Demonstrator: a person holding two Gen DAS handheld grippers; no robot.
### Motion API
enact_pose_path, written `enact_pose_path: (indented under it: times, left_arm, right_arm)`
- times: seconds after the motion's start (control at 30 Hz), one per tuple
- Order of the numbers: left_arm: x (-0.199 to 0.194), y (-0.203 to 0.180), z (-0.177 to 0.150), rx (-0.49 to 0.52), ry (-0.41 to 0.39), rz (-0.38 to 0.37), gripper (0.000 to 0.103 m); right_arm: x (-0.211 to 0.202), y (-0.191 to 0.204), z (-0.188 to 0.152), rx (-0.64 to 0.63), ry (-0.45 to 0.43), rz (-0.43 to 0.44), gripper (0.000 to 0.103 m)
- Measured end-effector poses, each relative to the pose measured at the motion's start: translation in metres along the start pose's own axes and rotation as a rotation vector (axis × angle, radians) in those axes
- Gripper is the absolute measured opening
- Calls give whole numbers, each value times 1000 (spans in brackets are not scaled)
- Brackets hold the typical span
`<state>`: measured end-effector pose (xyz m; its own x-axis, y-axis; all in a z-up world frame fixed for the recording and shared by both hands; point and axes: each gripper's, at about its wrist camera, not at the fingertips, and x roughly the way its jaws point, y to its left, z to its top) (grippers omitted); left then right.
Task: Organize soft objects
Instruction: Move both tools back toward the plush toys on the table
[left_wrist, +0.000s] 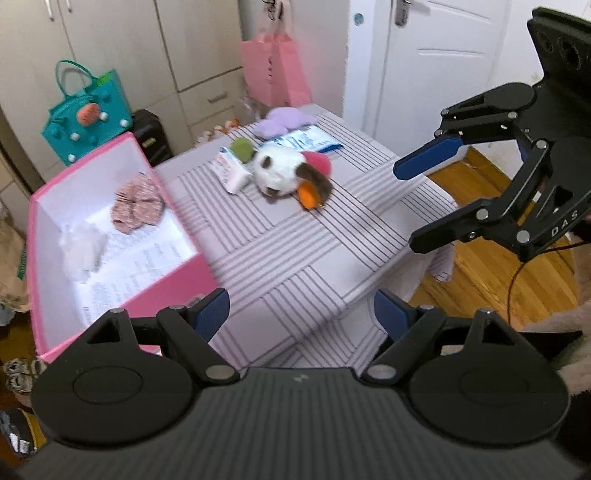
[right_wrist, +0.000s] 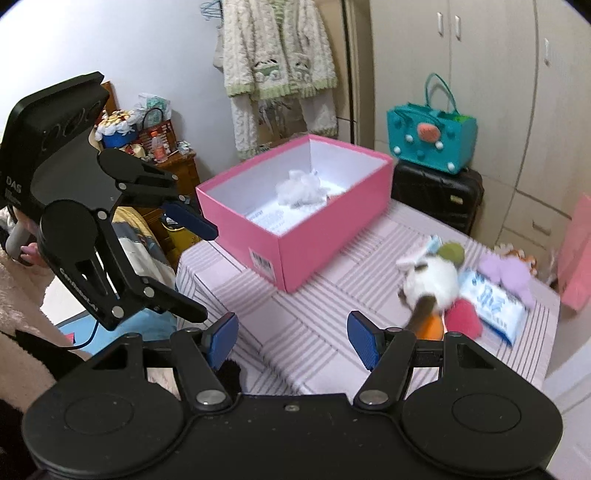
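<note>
Striped cloth-covered table (left_wrist: 295, 236) fills the middle of both views. Pink box (right_wrist: 295, 229) sits open at one end of it, white inside; a white fluffy wad (right_wrist: 301, 188) and a pinkish patterned cloth piece (left_wrist: 137, 205) lie on its floor. Well apart from the box, a cluster on the cloth: white-and-brown plush toy (left_wrist: 284, 171) with green, pink and orange parts, lying on its side, touching a small white carton (left_wrist: 231, 171); behind it a blue-and-white soft pack (left_wrist: 306, 140), then a lilac plush (left_wrist: 284, 120) near the far edge. Left gripper (left_wrist: 301, 314) angled steeply down over the near table edge beside the box corner, jaws wide, nothing between them. Right gripper (right_wrist: 291, 338) tilted down over the cloth, aimed between box and toy cluster, jaws standing well apart, empty; in the left view it hangs in the air off the table's side, fingers pointing toward the plush toy without touching it.
</note>
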<state>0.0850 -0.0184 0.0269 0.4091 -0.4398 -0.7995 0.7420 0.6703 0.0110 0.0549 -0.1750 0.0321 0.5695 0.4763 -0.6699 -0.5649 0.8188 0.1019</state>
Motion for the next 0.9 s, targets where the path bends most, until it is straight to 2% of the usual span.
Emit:
enact_pose_path:
  times: [0.27,0.47,0.67,0.9]
  left_arm:
    - [32,-11,-1,45,-27,-26,85]
    - [64,-14,1,41,-98,-37,85]
    - [105,-10,4,-3,-167,-24,85]
    - [148,-7,13,-51,-243,-24,84]
  right_arm:
    - [5,-17,-38,66,-6,-34,71]
    - [17,-41,-63,107,-29,-65,71]
    - [31,-64,-78,139,-68,-114,70]
    - [46,-97,-80,176,-129,-175,70]
